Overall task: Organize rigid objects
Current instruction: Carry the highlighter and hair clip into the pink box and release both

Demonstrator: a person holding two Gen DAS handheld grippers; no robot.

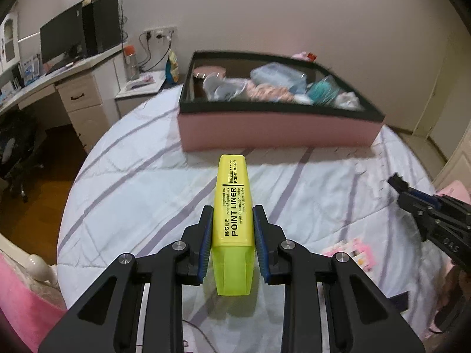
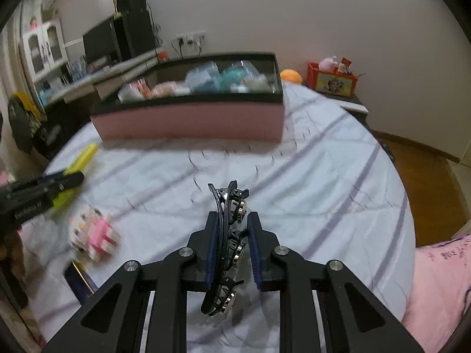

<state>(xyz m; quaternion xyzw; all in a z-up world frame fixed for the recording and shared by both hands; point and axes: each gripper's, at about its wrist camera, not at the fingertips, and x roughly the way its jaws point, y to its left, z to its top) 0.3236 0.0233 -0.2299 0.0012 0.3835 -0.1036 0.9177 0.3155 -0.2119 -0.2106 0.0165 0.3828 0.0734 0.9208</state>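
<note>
**A:** Left tongs [image 1: 232, 235] first: clamped on the yellow highlighter [image 1: 233, 214], blue pads pressed against both its flat sides. The translucent cap end points back toward the camera, the solid body sticks out forward past the fingertips.

**B:** And it's up off the bed [image 1: 141, 176], held in the air over the striped sheet, short of the pink box [image 1: 276, 131] that sits at the bed's far edge.

**A:** Plenty to read on that marker. "POINT LINER" in big black letters, "M&G" beside it, then "pigment ink, clean & quick dry" and "vivid fluorescent color". Near the tip end, "POINT COLOR" with a row of dots. There's a small model code too, too fine for me.

**B:** Over to the right tongs [image 2: 234, 235]. Narrow, closed on a black hair clip [image 2: 228, 247] with metal studs, held edge-on between the pads. It curves out beyond the fingertips and trails back below them.

**A:** Also lifted over the sheet, nearer the middle of the bed. The box is ahead of it, black-rimmed and full of soft, blurred items.

**B:** Down on the sheet toward the near left edge, a pink and white blocky thing [image 2: 94, 232], too smeared to name. A dark flat item [image 2: 78, 278] lies just beside it.
</note>
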